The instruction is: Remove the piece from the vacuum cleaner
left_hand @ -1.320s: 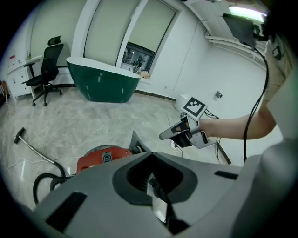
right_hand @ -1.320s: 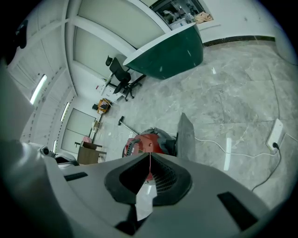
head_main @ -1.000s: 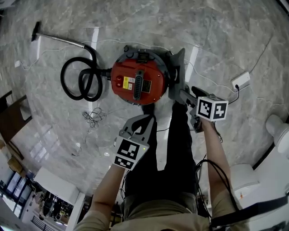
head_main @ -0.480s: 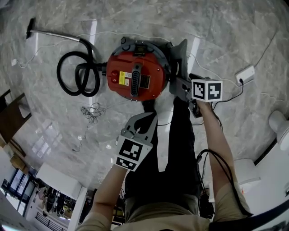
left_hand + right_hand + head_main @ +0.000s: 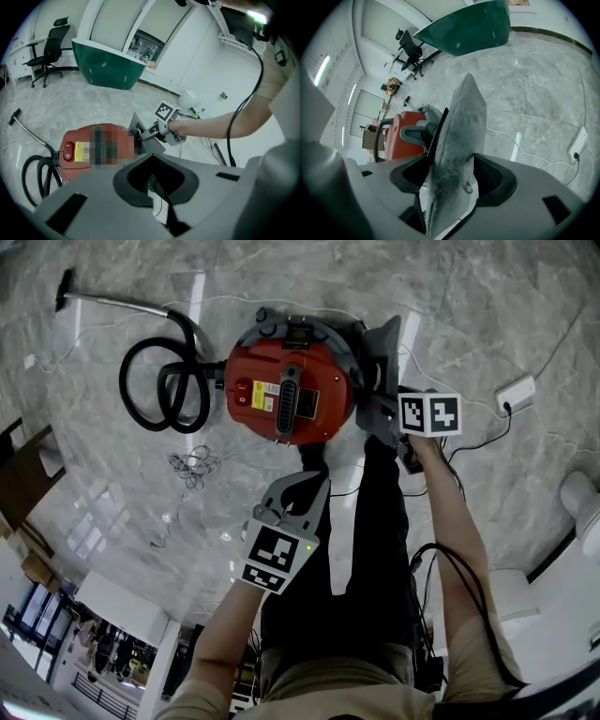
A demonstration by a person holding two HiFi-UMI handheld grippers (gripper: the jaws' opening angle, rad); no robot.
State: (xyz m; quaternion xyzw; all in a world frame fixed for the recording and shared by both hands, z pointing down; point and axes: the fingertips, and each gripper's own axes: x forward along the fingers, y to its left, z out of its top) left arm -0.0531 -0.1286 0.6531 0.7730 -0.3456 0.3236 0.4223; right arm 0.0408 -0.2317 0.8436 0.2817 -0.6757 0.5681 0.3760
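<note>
From the head view, the red vacuum cleaner sits on the marble floor just ahead of my legs. Its black hose is coiled on the vacuum's left. My right gripper reaches in at the vacuum's right edge. The grey piece stands upright there, close against the vacuum's right side. My left gripper hangs on the near side of the vacuum, apart from it. A white power strip lies well to the vacuum's right.

In the left gripper view, my jaws are clenched together with nothing between them. Beyond them the vacuum lies on the floor, with my other hand and the grey piece at the vacuum's right end.

In the right gripper view, the dusty grey piece, a mesh-textured sheet seen nearly edge-on, rises between my jaws. The jaws have just been opening. They now stand wide, with a gap showing on either side of the piece, so my grip is released. The vacuum's red body shows just left of the piece.
</note>
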